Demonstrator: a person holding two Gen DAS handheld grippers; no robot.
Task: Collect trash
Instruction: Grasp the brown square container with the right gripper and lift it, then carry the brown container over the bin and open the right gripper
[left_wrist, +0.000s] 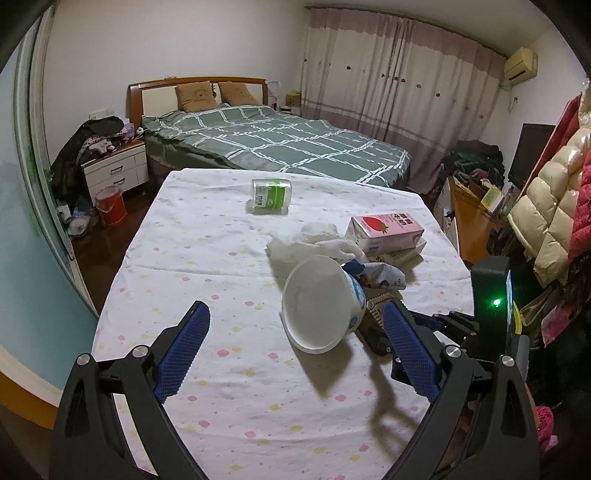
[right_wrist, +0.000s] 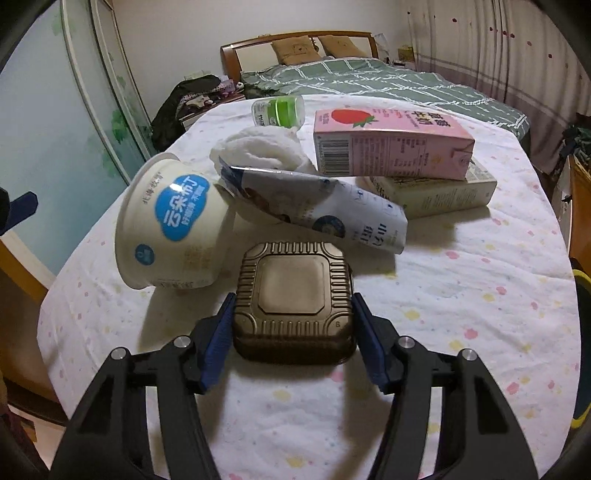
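An upside-down brown ribbed tray (right_wrist: 293, 295) sits on the flowered tablecloth (right_wrist: 461, 295). My right gripper (right_wrist: 293, 297) is shut on it, its blue pads (right_wrist: 218, 336) pressed against the tray's two sides. A white pudding cup (right_wrist: 173, 225) lies on its side against the tray's left corner. Behind it are a crumpled blue-and-white carton (right_wrist: 325, 210), a white tissue wad (right_wrist: 266, 147), a pink strawberry milk carton (right_wrist: 391, 144) on a beige box (right_wrist: 436, 192), and a green-labelled jar (right_wrist: 279, 110) on its side. My left gripper (left_wrist: 295, 321) hovers open and empty in front of the cup (left_wrist: 321, 299).
The table is narrow, with drop-offs at left and right. A bed (left_wrist: 277, 136) stands beyond its far edge. A nightstand (left_wrist: 116, 170) and a red bucket (left_wrist: 110, 208) are on the floor at left. Padded coats (left_wrist: 554, 192) hang close on the right.
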